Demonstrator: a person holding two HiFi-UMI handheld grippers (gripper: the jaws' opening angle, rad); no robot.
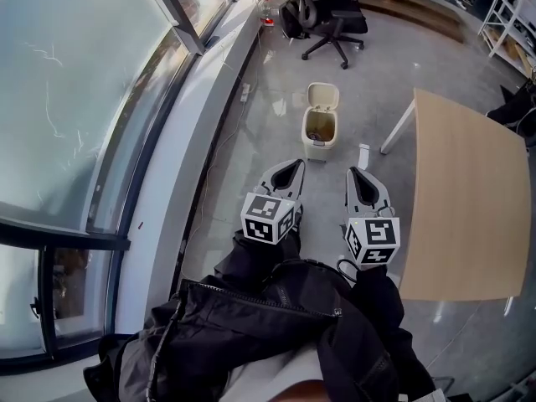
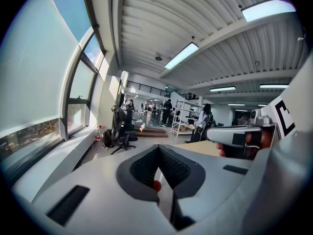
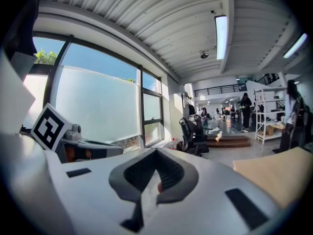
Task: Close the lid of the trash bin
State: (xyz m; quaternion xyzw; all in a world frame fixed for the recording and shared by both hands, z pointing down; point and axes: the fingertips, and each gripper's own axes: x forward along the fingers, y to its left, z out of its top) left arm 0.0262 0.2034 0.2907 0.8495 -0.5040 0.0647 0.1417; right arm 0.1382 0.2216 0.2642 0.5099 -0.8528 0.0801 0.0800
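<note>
A small cream trash bin (image 1: 320, 143) stands on the grey floor ahead of me, its hinged lid (image 1: 322, 96) tipped up at the back and the inside showing. Both grippers hover short of it, side by side and pointing toward it. My left gripper (image 1: 295, 166) is nearest the bin's front, jaws together with nothing between them. My right gripper (image 1: 353, 172) is a little to the right, also shut and empty. The bin does not appear in either gripper view. In the left gripper view the left gripper (image 2: 157, 151) shows closed jaws, as does the right gripper (image 3: 156, 153) in its own view.
A light wooden table (image 1: 469, 199) stands to the right, one white leg (image 1: 399, 128) near the bin. A glazed window wall and sill (image 1: 180, 166) run along the left. A black office chair (image 1: 335, 28) and a bottle (image 1: 268, 7) are further back. A small white object (image 1: 363, 153) lies right of the bin.
</note>
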